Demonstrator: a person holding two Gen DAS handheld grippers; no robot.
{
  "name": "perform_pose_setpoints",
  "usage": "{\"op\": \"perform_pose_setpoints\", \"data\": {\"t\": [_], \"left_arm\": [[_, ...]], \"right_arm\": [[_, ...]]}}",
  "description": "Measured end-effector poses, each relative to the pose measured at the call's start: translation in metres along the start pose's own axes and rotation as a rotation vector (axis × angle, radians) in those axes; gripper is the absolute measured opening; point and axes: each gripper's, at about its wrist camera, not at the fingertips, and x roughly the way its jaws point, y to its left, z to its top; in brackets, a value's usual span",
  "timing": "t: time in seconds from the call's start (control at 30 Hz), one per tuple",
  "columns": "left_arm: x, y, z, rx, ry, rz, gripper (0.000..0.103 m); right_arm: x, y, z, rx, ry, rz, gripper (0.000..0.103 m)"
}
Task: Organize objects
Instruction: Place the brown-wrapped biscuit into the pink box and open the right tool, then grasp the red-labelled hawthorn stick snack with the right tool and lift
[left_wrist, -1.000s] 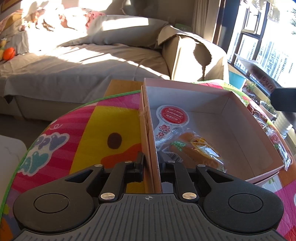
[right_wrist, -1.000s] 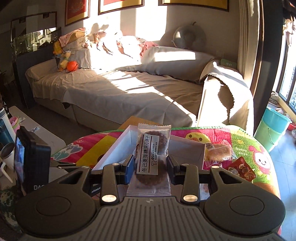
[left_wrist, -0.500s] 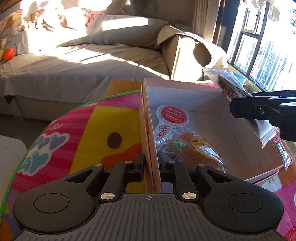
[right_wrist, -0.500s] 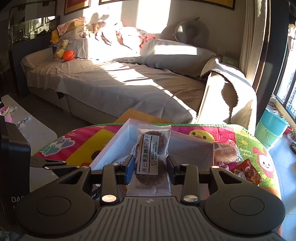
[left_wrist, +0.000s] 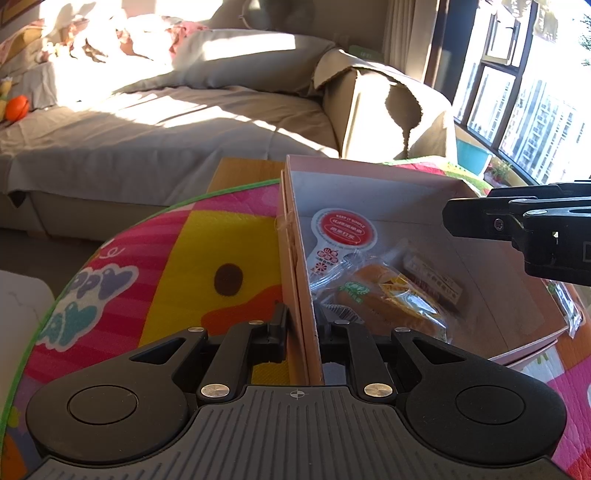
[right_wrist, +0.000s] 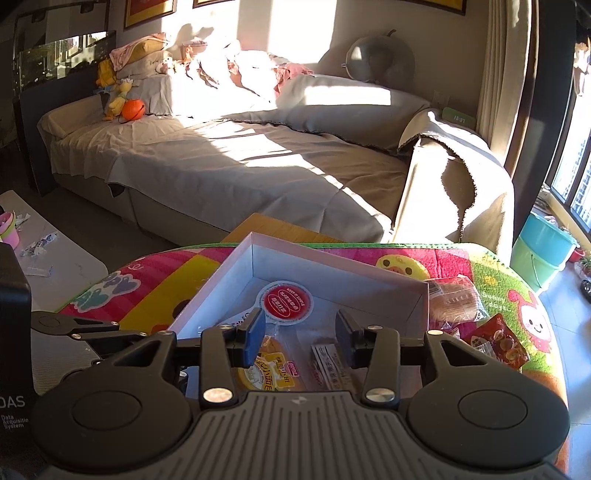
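Clamping the near left wall of the pink cardboard box (left_wrist: 295, 280), left claw (left_wrist: 301, 325) at lower centre of the left wrist view, one finger outside on the cartoon play mat (left_wrist: 192, 266), the other inside the box. Lying on the box floor, right of that wall: a round red-labelled packet (left_wrist: 345, 230), an orange bread bun in clear wrap (left_wrist: 391, 302) and a flat biscuit packet with a printed strip label (left_wrist: 432, 282), the last just beside the bun and partly overlapping it. Reaching in from the right edge of the same view, right claw (left_wrist: 480, 221), above the box interior and touching nothing.

Seen from the right wrist view, right claw (right_wrist: 299, 332) spread wide and released, nothing between its fingers (right_wrist: 253, 336); below the gap, the bun (right_wrist: 266, 369) and the biscuit packet (right_wrist: 328, 365) on the box floor, the red-labelled packet (right_wrist: 286, 301) further up. Outside the box's right wall (right_wrist: 421, 299), on the mat (right_wrist: 517, 295): a wrapped bread roll (right_wrist: 452, 299) touching the wall and a red snack pouch (right_wrist: 496, 343) lower right of it. Behind, filling the upper half of the frame, a sunlit beige sofa (right_wrist: 240, 166).
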Motion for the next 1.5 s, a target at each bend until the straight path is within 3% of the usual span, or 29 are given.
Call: {"op": "perform_pose_setpoints", "data": {"t": [0.23, 0.57, 0.63, 0.83, 1.0, 1.1, 1.2, 1.33, 1.5], "left_arm": [[0.000, -0.004, 0.000, 0.008, 0.002, 0.019, 0.014], [0.000, -0.007, 0.001, 0.014, 0.009, 0.035, 0.014], [0.000, -0.008, 0.002, 0.016, 0.010, 0.039, 0.014], [0.000, -0.010, 0.003, 0.026, 0.014, 0.049, 0.014], [0.001, -0.012, 0.003, 0.030, 0.016, 0.054, 0.014], [0.001, -0.012, 0.003, 0.031, 0.016, 0.053, 0.014], [0.001, -0.012, 0.003, 0.031, 0.016, 0.053, 0.014], [0.000, -0.012, 0.003, 0.027, 0.014, 0.048, 0.014], [0.000, -0.011, 0.003, 0.022, 0.012, 0.042, 0.014]], "right_arm": [[-0.004, -0.025, -0.011, 0.044, -0.003, -0.022, 0.043], [-0.005, -0.093, -0.044, 0.093, 0.022, -0.160, 0.056], [-0.002, -0.109, -0.055, 0.095, 0.038, -0.202, 0.063], [0.017, -0.150, -0.085, 0.094, 0.104, -0.327, 0.069], [0.032, -0.172, -0.107, 0.131, 0.164, -0.332, 0.071], [0.030, -0.180, -0.115, 0.196, 0.161, -0.288, 0.069], [0.023, -0.184, -0.118, 0.246, 0.164, -0.247, 0.053], [0.014, -0.182, -0.123, 0.257, 0.172, -0.246, 0.043], [-0.004, -0.179, -0.133, 0.291, 0.186, -0.231, 0.039]]}}
